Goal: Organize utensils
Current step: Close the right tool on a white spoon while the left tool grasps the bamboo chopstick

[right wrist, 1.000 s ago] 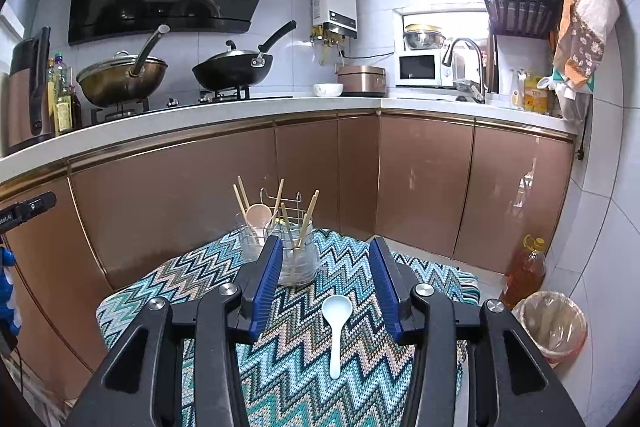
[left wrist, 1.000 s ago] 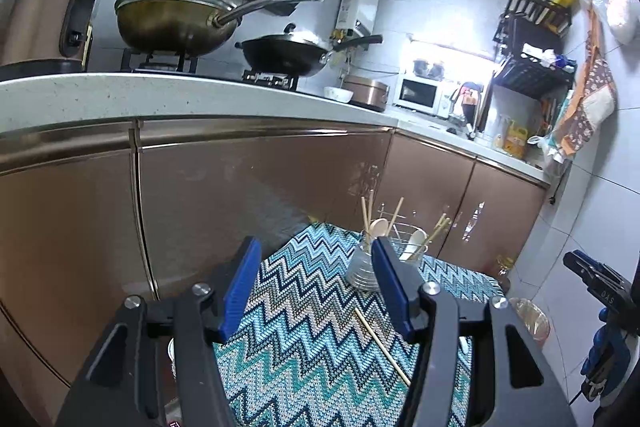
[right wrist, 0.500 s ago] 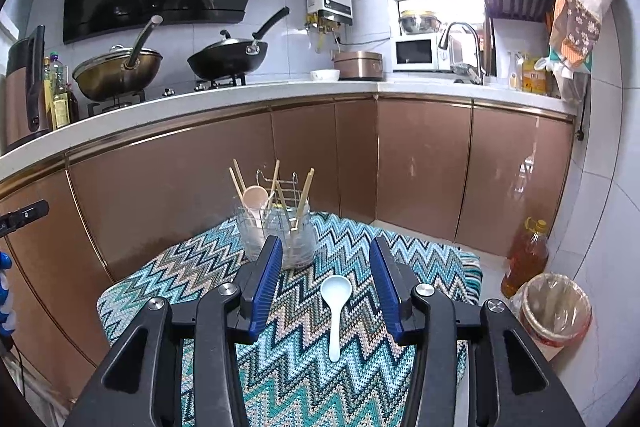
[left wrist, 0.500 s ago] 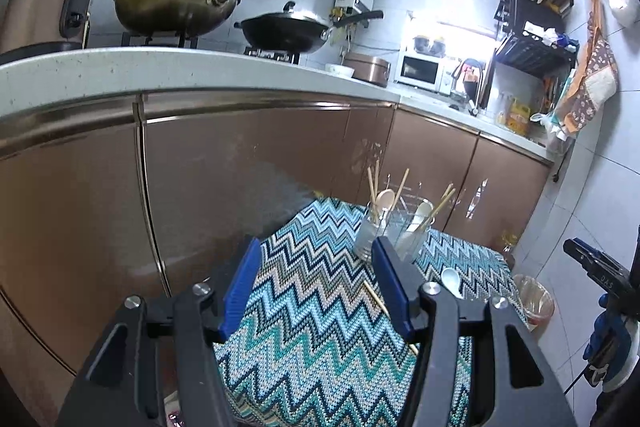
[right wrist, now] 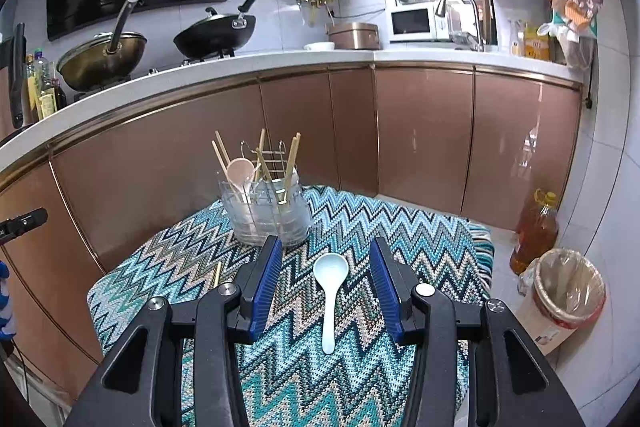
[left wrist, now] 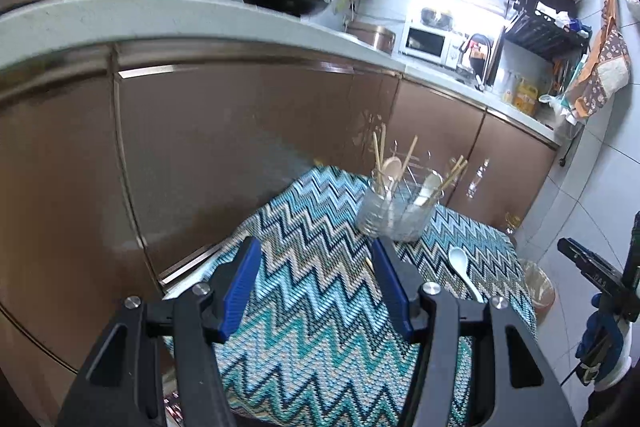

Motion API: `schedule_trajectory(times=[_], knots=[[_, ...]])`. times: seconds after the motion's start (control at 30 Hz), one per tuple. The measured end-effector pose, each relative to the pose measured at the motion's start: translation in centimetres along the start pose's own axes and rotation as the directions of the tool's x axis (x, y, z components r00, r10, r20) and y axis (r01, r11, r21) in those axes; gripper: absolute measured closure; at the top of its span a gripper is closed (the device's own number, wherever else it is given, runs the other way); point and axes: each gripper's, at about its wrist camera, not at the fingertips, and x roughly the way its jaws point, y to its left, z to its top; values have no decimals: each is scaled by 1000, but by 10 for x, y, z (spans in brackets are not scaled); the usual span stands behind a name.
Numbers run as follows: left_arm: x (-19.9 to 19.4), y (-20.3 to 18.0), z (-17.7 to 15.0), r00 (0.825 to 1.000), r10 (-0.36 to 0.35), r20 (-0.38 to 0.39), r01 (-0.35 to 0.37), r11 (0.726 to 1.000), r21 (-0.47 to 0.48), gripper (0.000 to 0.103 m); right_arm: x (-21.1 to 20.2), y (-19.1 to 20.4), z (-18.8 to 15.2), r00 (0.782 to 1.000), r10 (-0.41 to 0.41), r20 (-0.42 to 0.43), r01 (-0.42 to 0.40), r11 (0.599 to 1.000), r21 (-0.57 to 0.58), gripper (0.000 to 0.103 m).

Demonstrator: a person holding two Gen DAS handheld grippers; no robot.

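A clear utensil holder (right wrist: 267, 209) with chopsticks and a pink spoon stands at the far side of a zigzag-patterned cloth (right wrist: 360, 367). It also shows in the left wrist view (left wrist: 394, 213). A white spoon (right wrist: 329, 291) lies flat on the cloth, between the open fingers of my right gripper (right wrist: 325, 251); it shows in the left wrist view too (left wrist: 462, 269). One loose chopstick (right wrist: 217, 274) lies left of the spoon, mostly hidden behind a finger. My left gripper (left wrist: 316, 253) is open and empty above the cloth's left part.
Brown kitchen cabinets (right wrist: 420, 131) run behind the cloth under a white counter with two woks (right wrist: 216, 33). An oil bottle (right wrist: 536, 231) and a lined waste bin (right wrist: 566, 291) stand on the floor at the right.
Both grippers have risen and drawn slightly toward the cloth. The left view has swung right, so the holder and white spoon now show clear of its finger. Both stay open.
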Motion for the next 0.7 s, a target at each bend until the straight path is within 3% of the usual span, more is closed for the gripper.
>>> schedule_trajectory(times=[0.1,0.3,0.37,0.5,0.6,0.7], knots=[[22,-1,-3,997,-51,-63,50,998,-30,48,14,-4,-3,1000,2,-31,-1,1000,4,58],[81,-8,-10,957,-197,-211,171,976,-134,48,46,-12,-9,996,16,-93,-16,1000,-2,58],[108,-14,-14,928,-262,-266,218,958,-184,48,58,-14,-10,993,31,-115,-31,1000,-3,58],[156,-24,-21,876,-325,-355,241,935,-261,50,93,-19,-12,980,77,-183,-78,997,1,58],[197,-38,-23,834,-353,-424,236,923,-303,50,124,-25,-13,952,148,-267,-145,989,34,58],[227,-48,-25,803,-350,-482,211,924,-320,50,157,-31,-16,915,212,-344,-200,977,69,58]])
